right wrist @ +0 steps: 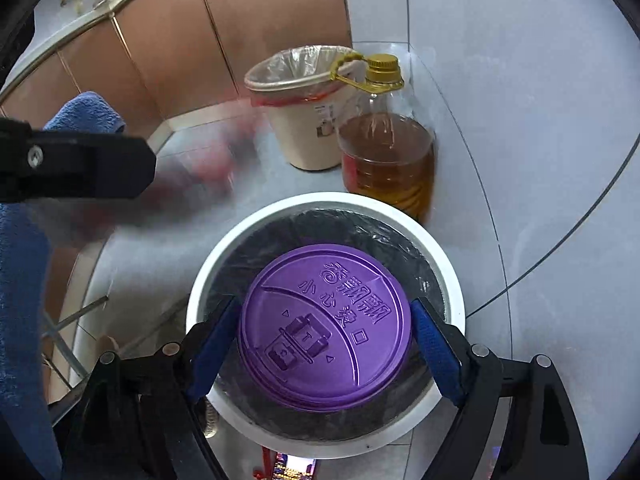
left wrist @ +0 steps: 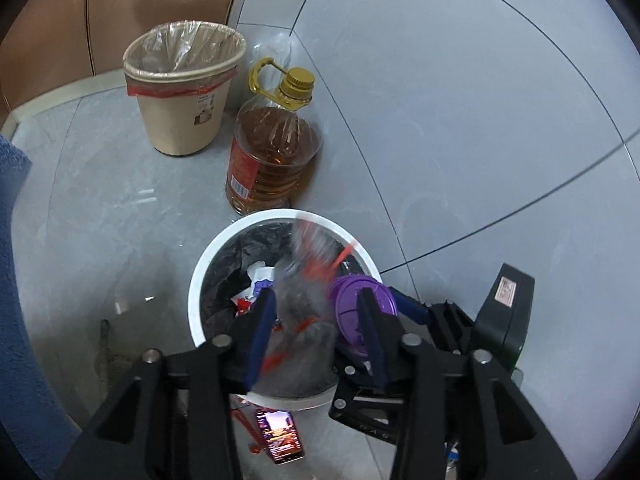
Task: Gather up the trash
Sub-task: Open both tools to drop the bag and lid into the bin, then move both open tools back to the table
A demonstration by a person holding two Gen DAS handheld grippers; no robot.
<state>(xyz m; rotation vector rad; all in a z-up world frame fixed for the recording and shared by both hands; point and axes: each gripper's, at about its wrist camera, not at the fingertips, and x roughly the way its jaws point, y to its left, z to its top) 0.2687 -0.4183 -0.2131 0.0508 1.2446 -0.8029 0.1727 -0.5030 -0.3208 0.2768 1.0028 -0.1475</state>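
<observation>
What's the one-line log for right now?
left gripper open | plastic bag between jaws, over white bin | right gripper holds purple-lidded cup

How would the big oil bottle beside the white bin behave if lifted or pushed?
The oil bottle looks over half full, so probably heavy. Its wide base suggests it would slide rather than tip. The yellow handle seems the surest place to lift.

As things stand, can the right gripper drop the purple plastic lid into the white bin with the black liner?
Probably yes. The right gripper holds the purple plastic lid directly over the white bin, and nothing shows between lid and opening.
</observation>
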